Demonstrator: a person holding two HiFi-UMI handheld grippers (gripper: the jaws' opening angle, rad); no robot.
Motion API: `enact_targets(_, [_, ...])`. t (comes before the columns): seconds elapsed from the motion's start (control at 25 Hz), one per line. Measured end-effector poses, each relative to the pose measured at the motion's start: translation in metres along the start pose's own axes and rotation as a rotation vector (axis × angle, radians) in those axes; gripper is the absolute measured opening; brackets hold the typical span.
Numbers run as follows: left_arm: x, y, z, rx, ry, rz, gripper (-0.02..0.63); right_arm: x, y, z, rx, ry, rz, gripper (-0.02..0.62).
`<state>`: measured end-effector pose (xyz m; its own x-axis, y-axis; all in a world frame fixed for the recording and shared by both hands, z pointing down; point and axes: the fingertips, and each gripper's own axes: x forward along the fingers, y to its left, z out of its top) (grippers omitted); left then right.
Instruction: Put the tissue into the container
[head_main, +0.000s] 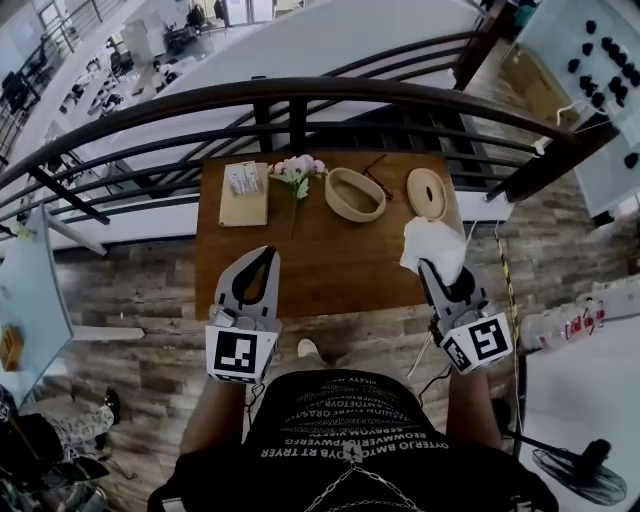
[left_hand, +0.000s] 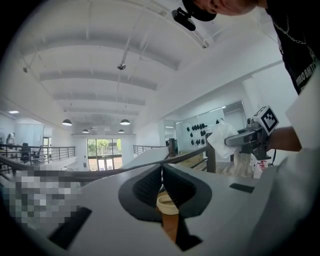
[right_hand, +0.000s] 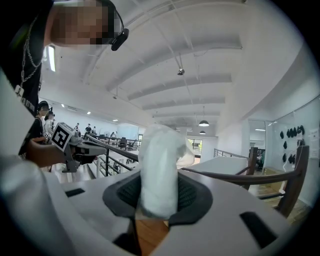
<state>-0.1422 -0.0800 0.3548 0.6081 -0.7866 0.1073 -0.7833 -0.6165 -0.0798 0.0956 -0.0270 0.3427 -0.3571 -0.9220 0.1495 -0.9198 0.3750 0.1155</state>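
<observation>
The tissue (head_main: 432, 247) is pinched in the right gripper (head_main: 440, 275), right of centre in the head view. In the right gripper view it stands as a crumpled white roll, long axis upright between the jaws. Its top rises past them and flops toward the right.

In the head view the wad pokes out beyond the jaw tips toward the top of the frame. It hangs over the right part of the table (head_main: 330, 270), just below the round lid (head_main: 427, 193).

The oval container (head_main: 354, 194), mouth up, sits upper centre, between the flowers (head_main: 297, 170) and the lid. A box (head_main: 243, 193) lies at upper left.

The table's far edge meets the railing (head_main: 300, 95). Its lower half is bare wood.

The left gripper (head_main: 262, 258) has its jaws pressed together on nothing, lower left.
</observation>
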Motion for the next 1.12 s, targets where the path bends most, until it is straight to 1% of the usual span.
enact_targets(0.08, [0.002,0.002,-0.001,-0.011,0.0,-0.011,0.031,0.002,-0.004,-0.003,0.003,0.016,-0.014,0.132])
enact_targets(0.2, [0.008,0.007,-0.002,-0.003,0.004,-0.025,0.031,0.007,-0.009,-0.002,0.006,0.018,-0.035,0.132])
enact_targets(0.32, [0.013,0.011,-0.006,0.003,0.012,-0.031,0.031,0.017,-0.011,-0.005,0.008,0.017,-0.032,0.132])
enact_targets(0.44, [0.02,0.014,-0.01,-0.004,0.012,-0.029,0.031,0.03,-0.016,-0.018,0.019,0.031,-0.024,0.132])
enact_targets(0.64, [0.037,0.029,-0.021,-0.004,0.038,-0.012,0.031,0.074,-0.032,-0.049,0.035,0.082,-0.005,0.132])
enact_targets(0.72, [0.047,0.037,-0.025,0.003,0.047,0.0,0.031,0.095,-0.041,-0.066,0.039,0.11,-0.001,0.132])
enact_targets(0.84, [0.064,0.047,-0.032,0.007,0.083,0.022,0.031,0.131,-0.053,-0.095,0.056,0.166,0.022,0.132])
enact_targets(1.0, [0.099,0.04,-0.035,-0.006,0.107,0.029,0.031,0.16,-0.075,-0.129,0.088,0.226,0.061,0.132])
enact_targets(1.12, [0.128,0.037,-0.038,-0.004,0.124,0.031,0.031,0.188,-0.09,-0.16,0.086,0.28,0.093,0.132])
